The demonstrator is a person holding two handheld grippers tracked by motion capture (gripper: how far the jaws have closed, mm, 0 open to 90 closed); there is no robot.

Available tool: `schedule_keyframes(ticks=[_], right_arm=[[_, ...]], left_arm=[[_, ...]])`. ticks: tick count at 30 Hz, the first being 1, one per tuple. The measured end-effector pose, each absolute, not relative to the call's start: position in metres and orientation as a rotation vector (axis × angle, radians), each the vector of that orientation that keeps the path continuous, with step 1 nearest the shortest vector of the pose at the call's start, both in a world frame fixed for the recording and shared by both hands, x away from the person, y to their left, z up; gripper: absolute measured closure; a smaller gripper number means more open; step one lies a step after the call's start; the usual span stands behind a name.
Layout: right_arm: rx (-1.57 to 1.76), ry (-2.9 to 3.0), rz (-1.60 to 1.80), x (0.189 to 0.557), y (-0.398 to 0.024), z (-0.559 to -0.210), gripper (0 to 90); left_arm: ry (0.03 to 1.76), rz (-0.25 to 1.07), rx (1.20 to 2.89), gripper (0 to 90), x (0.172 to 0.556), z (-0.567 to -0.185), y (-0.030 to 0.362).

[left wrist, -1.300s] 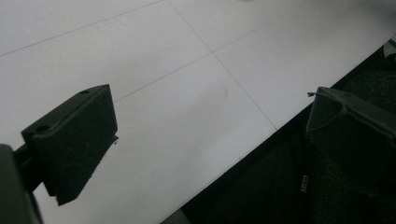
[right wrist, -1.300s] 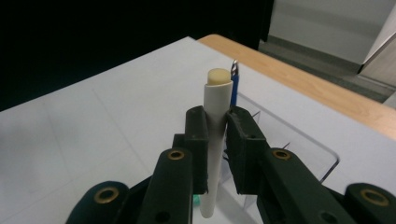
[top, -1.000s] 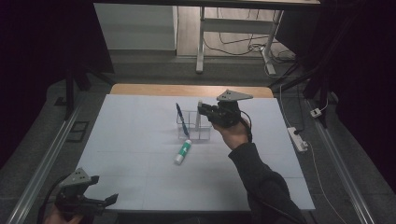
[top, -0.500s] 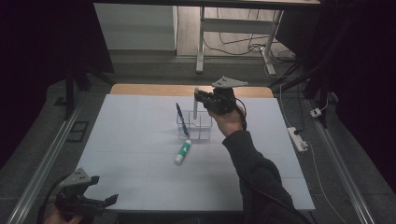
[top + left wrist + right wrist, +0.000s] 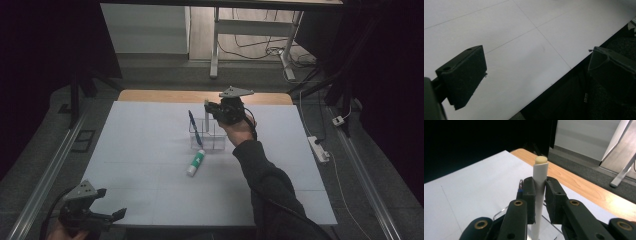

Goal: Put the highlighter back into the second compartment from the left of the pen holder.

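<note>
The left gripper is resting wide open and empty at the near table edge. Ahead of it, a green-capped tube is lying before the clear holder, where a blue pen is leaning. The right gripper is pinching a white marker upright over that holder; it should be lowered straight, clear of the walls, before letting go.

White-covered table: clear organizer near middle, green-white tube lying just in front.
</note>
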State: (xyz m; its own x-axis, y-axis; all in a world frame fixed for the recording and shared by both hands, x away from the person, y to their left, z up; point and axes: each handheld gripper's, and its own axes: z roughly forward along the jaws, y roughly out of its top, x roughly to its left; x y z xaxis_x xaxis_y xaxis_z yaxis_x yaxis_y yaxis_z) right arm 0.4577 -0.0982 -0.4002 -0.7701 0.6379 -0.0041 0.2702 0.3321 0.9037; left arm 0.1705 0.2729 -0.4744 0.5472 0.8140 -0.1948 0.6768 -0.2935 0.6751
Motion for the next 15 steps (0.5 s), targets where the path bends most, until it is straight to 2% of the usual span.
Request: schedule_keyframes(ticks=[15], right_arm=[[0.818, 2.316, 1.317, 0.462, -0.091, -0.431, 78.5]], left_arm=[[1.197, 0.243, 2.053, 2.3, 0.17, -0.474, 0.273]])
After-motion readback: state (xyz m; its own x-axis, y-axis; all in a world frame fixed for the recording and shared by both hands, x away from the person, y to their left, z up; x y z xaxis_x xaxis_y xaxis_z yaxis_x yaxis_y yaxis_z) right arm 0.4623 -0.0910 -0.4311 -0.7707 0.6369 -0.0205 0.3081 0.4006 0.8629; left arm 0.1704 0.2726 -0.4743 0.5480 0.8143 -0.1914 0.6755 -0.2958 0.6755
